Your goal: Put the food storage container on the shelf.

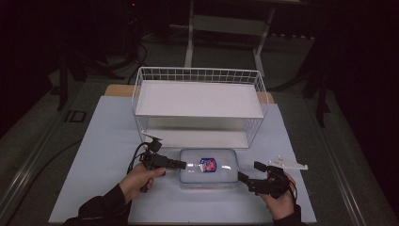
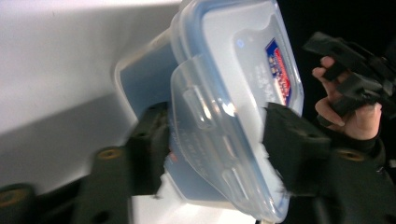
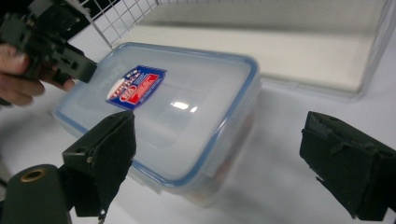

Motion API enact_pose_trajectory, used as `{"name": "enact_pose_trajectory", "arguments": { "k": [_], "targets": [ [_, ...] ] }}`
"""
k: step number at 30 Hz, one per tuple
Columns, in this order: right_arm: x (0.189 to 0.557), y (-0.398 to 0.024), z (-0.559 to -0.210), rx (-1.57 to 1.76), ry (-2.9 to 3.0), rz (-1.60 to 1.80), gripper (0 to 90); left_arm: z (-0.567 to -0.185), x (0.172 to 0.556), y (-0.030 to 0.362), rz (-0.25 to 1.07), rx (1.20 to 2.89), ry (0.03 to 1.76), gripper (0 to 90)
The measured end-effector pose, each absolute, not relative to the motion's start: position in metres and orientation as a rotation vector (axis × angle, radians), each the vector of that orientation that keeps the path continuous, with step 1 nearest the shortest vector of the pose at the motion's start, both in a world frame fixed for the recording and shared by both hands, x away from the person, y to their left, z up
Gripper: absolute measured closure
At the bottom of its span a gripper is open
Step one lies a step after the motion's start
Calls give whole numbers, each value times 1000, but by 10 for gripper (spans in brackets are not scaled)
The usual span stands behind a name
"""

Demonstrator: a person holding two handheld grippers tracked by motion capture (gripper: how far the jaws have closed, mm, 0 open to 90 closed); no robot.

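Container: a clear plastic box (image 1: pixel 208 167) with a blue-sealed snap lid and a red-and-blue label lies flat on the pale bench (image 1: pixel 108 141), near the middle, just in front of the wire rack.
Rack: a white wire shelf unit (image 1: pixel 200 106) with two white boards stands on the far half of the bench, close behind the box.
Left gripper (image 1: pixel 181 164): held in the person's left hand (image 1: pixel 139 181), it reaches in from the left to the box's left end; in the left gripper view its jaws stand on either side of the lid's side flap (image 2: pixel 205 135), pressed against it.
Right gripper (image 1: pixel 249 175): held in the person's right hand (image 1: pixel 281 198) at the box's near right corner; in the right gripper view its jaws stand wide apart, one beside the box's edge, the other over bare bench, gripping nothing.
Setting: dark room around a lit bench.
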State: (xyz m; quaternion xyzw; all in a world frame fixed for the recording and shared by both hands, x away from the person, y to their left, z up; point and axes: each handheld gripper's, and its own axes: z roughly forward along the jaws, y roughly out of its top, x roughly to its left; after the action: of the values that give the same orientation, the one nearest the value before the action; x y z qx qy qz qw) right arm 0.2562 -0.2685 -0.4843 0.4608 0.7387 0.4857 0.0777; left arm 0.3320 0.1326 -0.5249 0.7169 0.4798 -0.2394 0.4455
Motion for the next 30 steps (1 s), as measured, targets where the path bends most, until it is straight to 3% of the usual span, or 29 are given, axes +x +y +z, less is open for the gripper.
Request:
{"name": "enact_pose_trajectory", "arguments": {
  "k": [15, 23, 30],
  "targets": [
    [286, -271, -498, 1659, 2366, 1575, 247, -513, 320, 133, -515, 1831, 1097, 538],
    [294, -276, -503, 1653, 2455, 1598, 493, -507, 310, 132, -477, 1851, 1055, 564],
    [291, -275, -504, 1667, 2504, 1614, 494, -504, 302, 130, -434, 1867, 1039, 567]
  ]
}}
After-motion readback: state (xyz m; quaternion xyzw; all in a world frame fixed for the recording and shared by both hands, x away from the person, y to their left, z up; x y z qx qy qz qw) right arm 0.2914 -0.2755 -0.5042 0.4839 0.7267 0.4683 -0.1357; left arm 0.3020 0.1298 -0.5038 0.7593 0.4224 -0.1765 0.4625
